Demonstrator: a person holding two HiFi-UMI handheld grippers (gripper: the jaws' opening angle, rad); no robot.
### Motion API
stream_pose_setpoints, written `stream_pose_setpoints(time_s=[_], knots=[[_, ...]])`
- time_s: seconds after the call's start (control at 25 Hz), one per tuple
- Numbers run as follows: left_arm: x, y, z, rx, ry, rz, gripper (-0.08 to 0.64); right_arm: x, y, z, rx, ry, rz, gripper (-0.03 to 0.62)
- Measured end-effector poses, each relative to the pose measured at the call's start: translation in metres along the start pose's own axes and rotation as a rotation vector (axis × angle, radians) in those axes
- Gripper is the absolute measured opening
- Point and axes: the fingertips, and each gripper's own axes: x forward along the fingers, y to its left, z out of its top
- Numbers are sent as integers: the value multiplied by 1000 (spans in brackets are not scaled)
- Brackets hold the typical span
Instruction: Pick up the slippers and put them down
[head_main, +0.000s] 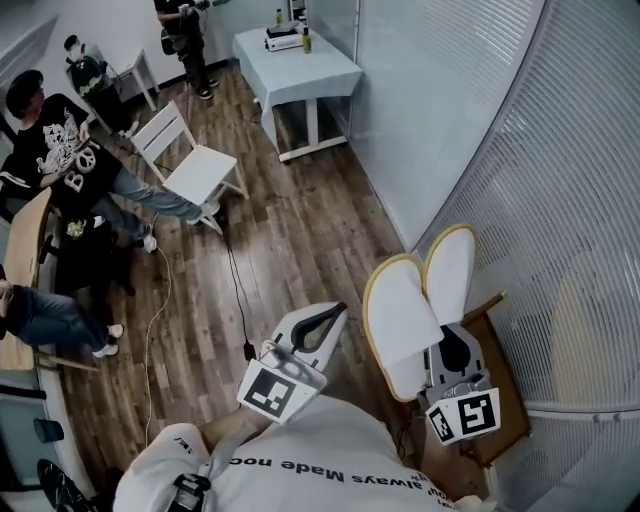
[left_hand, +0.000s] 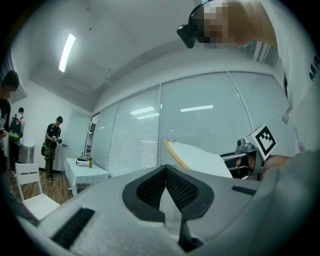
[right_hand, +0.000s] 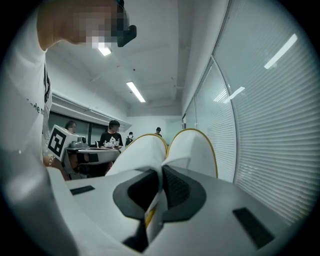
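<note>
Two white slippers with yellow rims are pinched together at their heels in my right gripper (head_main: 452, 347), which is shut on them. In the head view one slipper (head_main: 402, 312) fans left and the other slipper (head_main: 450, 268) points up beside the blinds. The right gripper view has the jaws of that gripper (right_hand: 159, 176) closed on the heels, and both soles (right_hand: 192, 147) rise ahead, held level in the air. My left gripper (head_main: 322, 322) hangs to the left over the wooden floor, apart from the slippers. In the left gripper view this gripper (left_hand: 165, 171) is shut on nothing, and a slipper (left_hand: 200, 157) shows at the right.
A glass wall with blinds (head_main: 560, 150) runs along the right. A brown wooden surface (head_main: 508, 400) lies below my right gripper. Farther off stand a white table (head_main: 300, 70) and a white chair (head_main: 195, 168). A seated person (head_main: 60, 150) is at left, and a cable (head_main: 236, 285) crosses the floor.
</note>
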Motion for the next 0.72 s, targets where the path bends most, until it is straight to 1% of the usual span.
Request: stream_pose_setpoints(time_s=[0.16,0.36,0.52,0.64,0.72], knots=[[-11,47,-17,-6,6,78,11,51,20,-14,-3,-4,68,20],[-35,101,-11,0,-3,148,11,105,58,-4,-13,-4,144,20],[-50,122,-15,5,-16,222,11,129,73,-9,-21,-9,206,20],[-62,138,-8,1,-25,287,11,145,84,0,-35,-4,256,20],[-67,142,-5,-1,-25,324,11,150,86,3,-40,-2,287,20]])
